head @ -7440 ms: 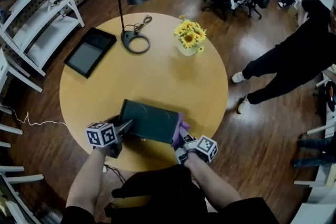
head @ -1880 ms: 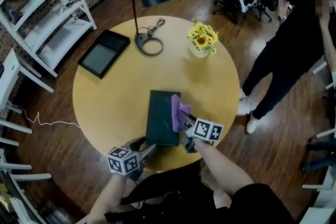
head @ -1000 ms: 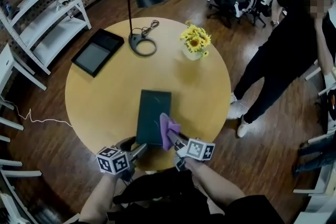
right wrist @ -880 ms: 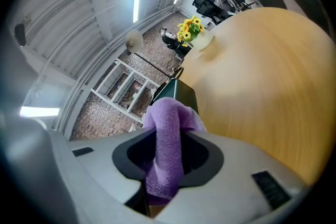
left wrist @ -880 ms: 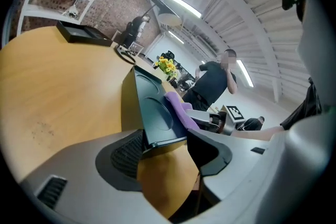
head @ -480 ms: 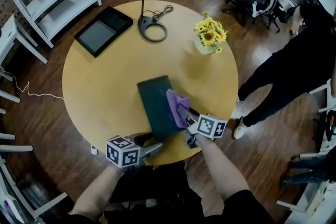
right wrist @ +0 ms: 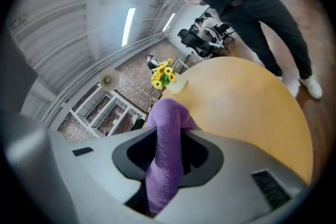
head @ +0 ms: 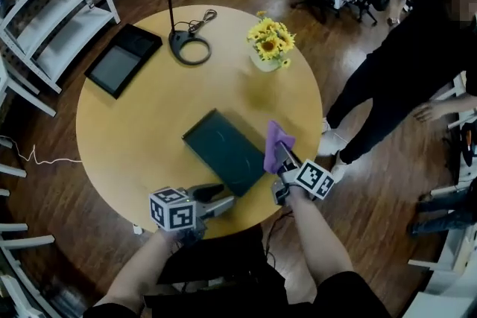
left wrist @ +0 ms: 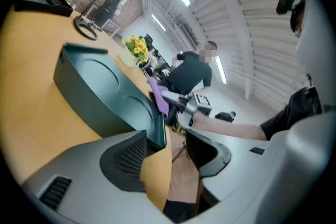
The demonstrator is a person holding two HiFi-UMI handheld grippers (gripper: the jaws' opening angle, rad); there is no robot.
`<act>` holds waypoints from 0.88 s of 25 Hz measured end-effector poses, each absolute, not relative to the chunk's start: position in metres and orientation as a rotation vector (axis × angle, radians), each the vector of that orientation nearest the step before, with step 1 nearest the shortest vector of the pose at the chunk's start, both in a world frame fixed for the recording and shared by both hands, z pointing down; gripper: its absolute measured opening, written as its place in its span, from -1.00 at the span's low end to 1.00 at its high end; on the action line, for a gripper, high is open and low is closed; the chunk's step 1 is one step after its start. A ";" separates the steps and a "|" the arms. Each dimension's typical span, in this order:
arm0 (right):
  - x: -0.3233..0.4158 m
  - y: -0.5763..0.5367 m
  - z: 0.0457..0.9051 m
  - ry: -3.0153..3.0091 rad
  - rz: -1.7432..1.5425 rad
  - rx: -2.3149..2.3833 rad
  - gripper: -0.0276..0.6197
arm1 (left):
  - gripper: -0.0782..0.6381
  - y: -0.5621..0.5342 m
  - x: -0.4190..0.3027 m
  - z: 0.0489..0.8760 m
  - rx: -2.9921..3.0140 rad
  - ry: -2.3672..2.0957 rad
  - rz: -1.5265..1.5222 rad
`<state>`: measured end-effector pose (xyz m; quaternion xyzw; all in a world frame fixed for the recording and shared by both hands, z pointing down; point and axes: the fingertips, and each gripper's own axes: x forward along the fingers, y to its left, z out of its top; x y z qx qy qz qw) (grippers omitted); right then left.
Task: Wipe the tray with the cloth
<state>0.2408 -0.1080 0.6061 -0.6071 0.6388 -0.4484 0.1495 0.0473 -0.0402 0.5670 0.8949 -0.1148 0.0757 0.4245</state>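
A dark green tray (head: 220, 149) lies askew on the round wooden table (head: 141, 138), near its front edge. My right gripper (head: 282, 158) is shut on a purple cloth (head: 274, 139), which stands up just off the tray's right edge. In the right gripper view the cloth (right wrist: 168, 128) hangs between the jaws of that gripper (right wrist: 168, 152). My left gripper (head: 223, 199) sits at the tray's near corner. In the left gripper view the tray (left wrist: 100, 86) has its corner by the left finger of my left gripper (left wrist: 168, 149); the jaws are closing and not pressing on it.
A black lamp (head: 188, 48) and a vase of yellow flowers (head: 268, 48) stand at the table's far side, with a flat black tablet-like slab (head: 123, 59) at the far left. A person in black (head: 387, 71) stands right of the table. White shelves (head: 52, 4) stand at the left.
The tray has turned further askew on the table. The cloth has come off the tray's surface to its right edge. My left gripper stays at the near corner, jaws slightly narrower.
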 end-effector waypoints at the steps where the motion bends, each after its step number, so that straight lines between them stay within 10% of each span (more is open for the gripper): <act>1: 0.241 -0.098 0.610 1.775 -1.295 -1.745 -0.58 | -0.14 -0.060 0.032 0.560 2.255 -0.346 0.148; 8: 0.223 -0.051 0.634 1.332 -1.308 -1.722 -0.58 | 0.05 -0.222 -0.020 0.568 2.521 -0.846 0.410; 22: 0.164 -0.001 0.674 1.118 -1.509 -1.576 -0.59 | 0.03 -0.212 0.011 0.585 2.494 -0.638 0.444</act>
